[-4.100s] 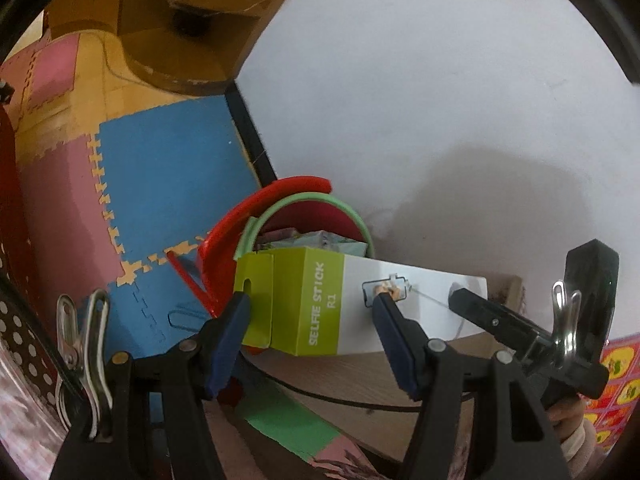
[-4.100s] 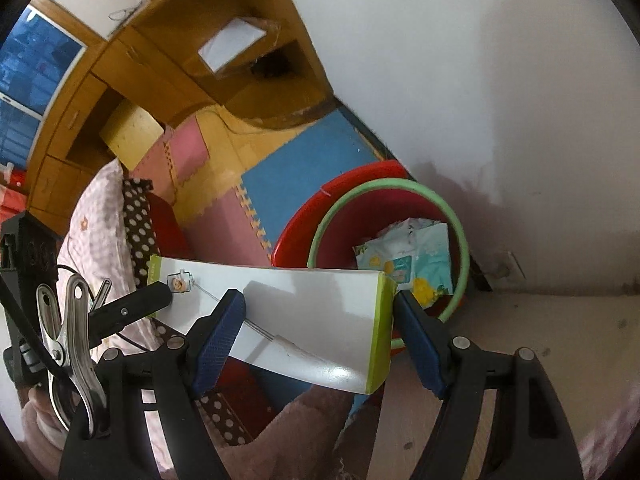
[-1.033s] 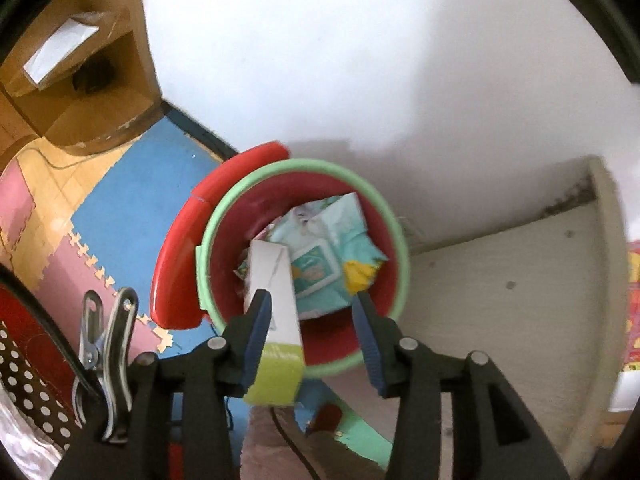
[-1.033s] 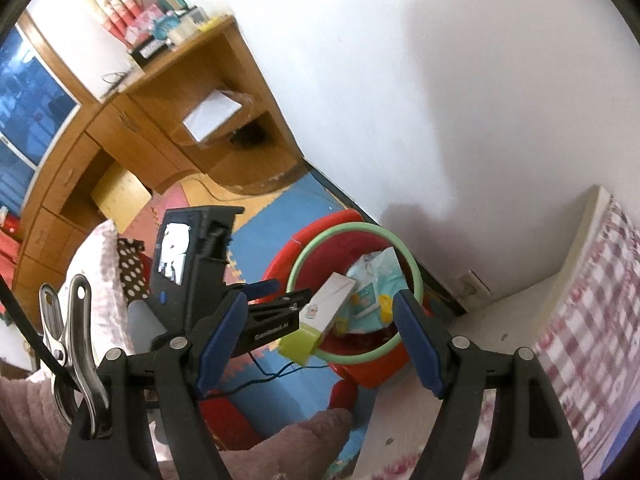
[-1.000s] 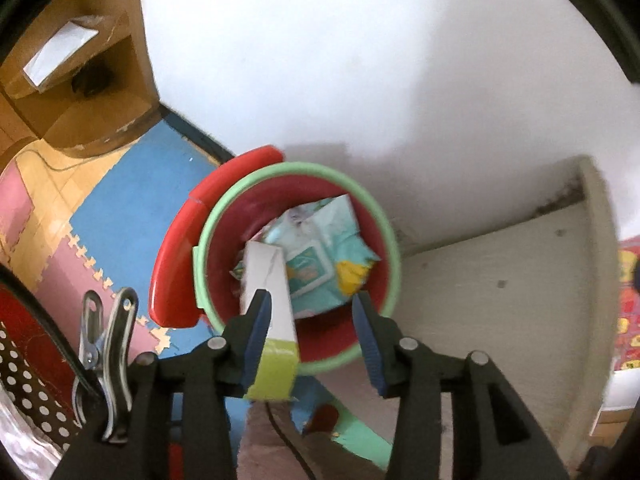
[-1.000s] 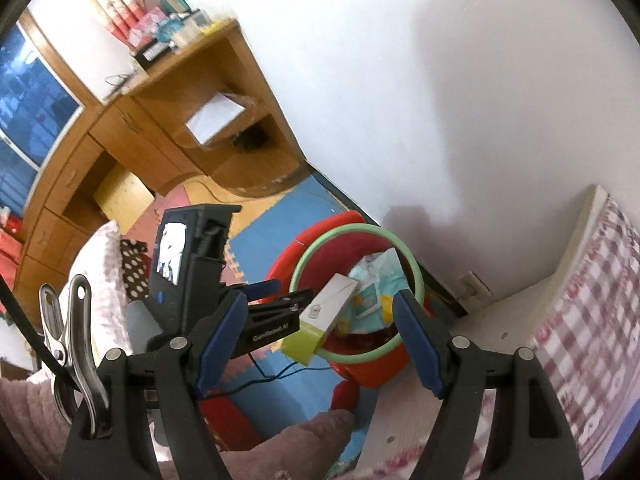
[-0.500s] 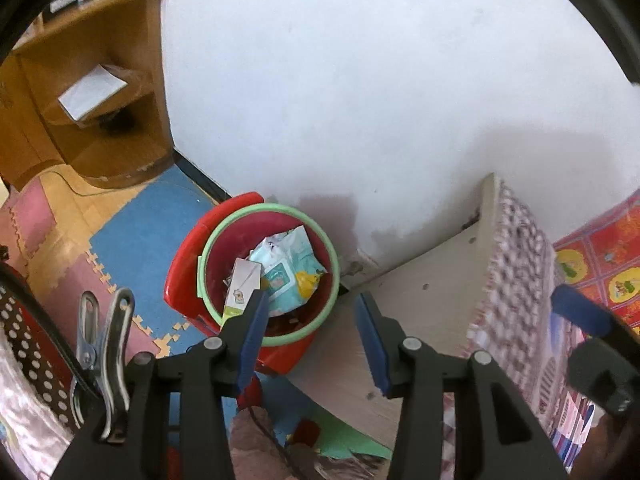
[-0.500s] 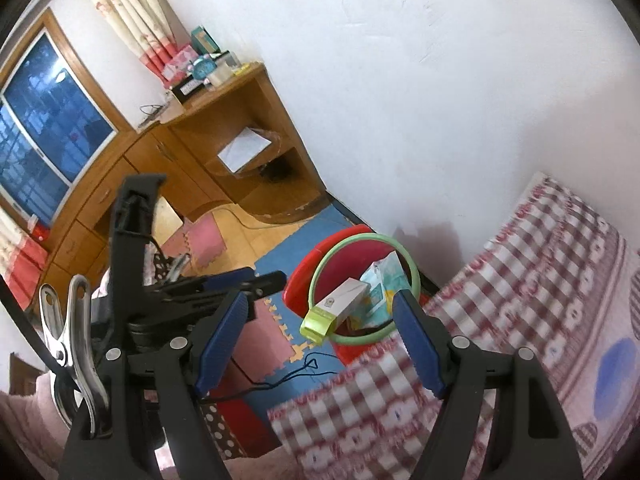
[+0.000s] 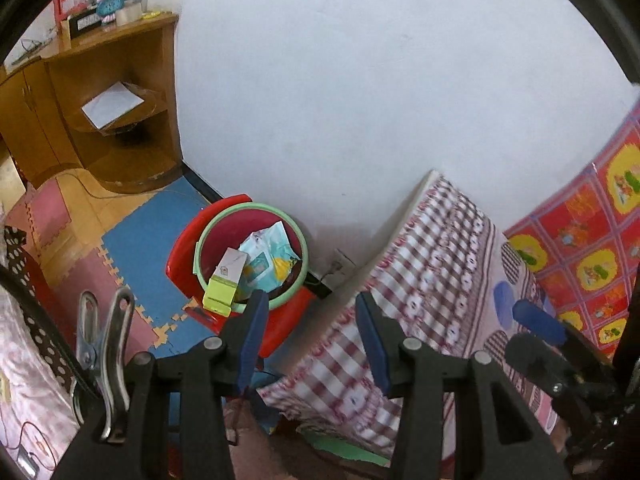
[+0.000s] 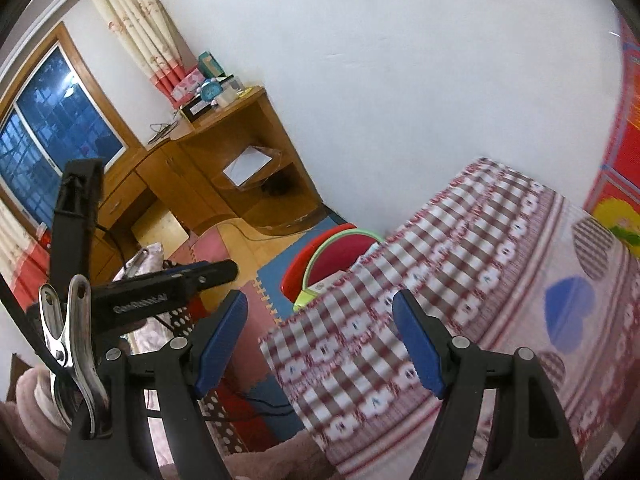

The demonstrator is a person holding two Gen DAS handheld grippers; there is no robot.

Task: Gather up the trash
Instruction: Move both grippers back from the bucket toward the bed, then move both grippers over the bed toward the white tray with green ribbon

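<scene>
White wall [image 9: 360,80] behind everything. Wooden desk [image 10: 224,160] in the corner, with a sheet of paper [image 9: 113,105] on its open shelf and a blue alarm clock [image 10: 211,90], boxes and a cable on top. Window [image 10: 52,120] with dark panes to the desk's left, floral curtain [image 10: 136,28] beside it. Blue, pink and yellow foam mats [image 9: 140,236] on the floor. Red-and-white checked blanket [image 9: 420,280] over a bed, blue and striped hearts [image 10: 568,308] printed farther along. Red cloth with yellow patches [image 9: 580,232] against the wall. Polka-dot fabric [image 9: 36,312] at the left edge.
</scene>
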